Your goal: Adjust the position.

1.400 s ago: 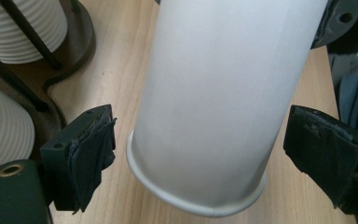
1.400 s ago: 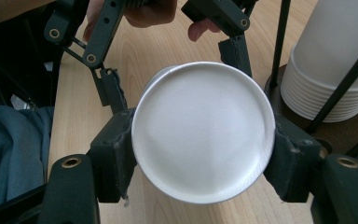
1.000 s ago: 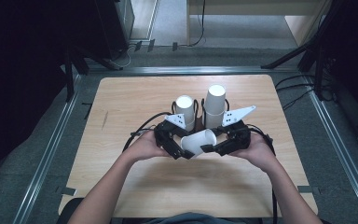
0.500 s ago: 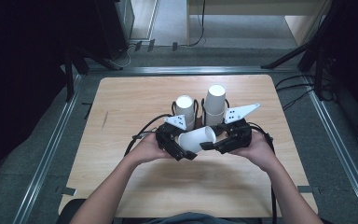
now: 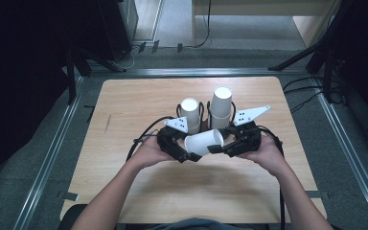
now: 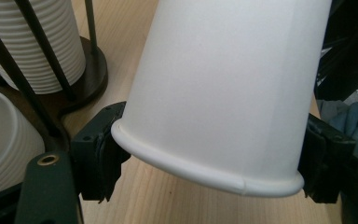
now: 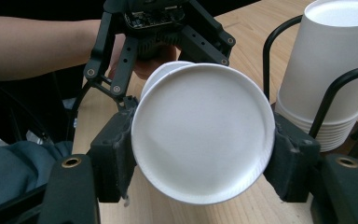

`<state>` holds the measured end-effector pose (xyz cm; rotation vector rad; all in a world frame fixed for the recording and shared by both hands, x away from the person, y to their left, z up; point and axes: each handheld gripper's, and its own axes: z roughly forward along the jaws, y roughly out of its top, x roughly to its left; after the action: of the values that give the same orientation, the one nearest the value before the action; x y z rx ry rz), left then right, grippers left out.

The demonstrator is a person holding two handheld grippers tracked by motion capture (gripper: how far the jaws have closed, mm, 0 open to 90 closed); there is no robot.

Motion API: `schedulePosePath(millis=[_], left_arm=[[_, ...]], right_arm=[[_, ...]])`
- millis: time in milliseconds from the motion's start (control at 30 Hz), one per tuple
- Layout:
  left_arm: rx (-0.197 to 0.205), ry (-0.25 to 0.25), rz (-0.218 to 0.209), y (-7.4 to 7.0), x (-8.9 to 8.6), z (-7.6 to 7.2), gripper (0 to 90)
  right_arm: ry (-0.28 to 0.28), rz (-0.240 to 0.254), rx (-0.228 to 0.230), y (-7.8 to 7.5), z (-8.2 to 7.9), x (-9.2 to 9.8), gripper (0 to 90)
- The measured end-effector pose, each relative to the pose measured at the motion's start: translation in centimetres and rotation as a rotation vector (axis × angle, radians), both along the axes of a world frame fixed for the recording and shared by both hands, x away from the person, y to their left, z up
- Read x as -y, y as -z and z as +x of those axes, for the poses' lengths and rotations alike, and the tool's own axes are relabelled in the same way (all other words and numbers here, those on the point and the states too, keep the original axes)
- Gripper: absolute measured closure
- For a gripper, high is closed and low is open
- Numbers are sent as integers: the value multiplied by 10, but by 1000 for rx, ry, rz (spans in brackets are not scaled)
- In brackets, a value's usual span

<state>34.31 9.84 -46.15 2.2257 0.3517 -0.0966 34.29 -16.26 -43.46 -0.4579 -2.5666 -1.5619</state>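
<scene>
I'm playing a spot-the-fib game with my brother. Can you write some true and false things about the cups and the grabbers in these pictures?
1. A paper cup is held on its side between the two grippers. True.
2. The right gripper clamps the cup's closed bottom end. True.
3. The left gripper is far from the cup. False: its jaws sit at either side of the cup's rim end and have just been closing.
4. The cup stacks lie flat on the table. False: they stand upright in a black wire holder.
5. The cups are red. False: white.
</scene>
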Motion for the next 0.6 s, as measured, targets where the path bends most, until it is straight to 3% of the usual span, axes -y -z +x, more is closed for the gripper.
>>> schedulePosePath(millis=[267, 433, 600], left_arm=[[-16, 3, 13, 0, 0, 1, 249], [-19, 3, 20, -4, -3, 2, 249], [-40, -3, 26, -9, -10, 5, 248]], right_arm=[[-3, -1, -7, 3, 0, 0, 335], [17, -3, -4, 3, 1, 1, 240], [24, -25, 3, 3, 1, 3, 235]])
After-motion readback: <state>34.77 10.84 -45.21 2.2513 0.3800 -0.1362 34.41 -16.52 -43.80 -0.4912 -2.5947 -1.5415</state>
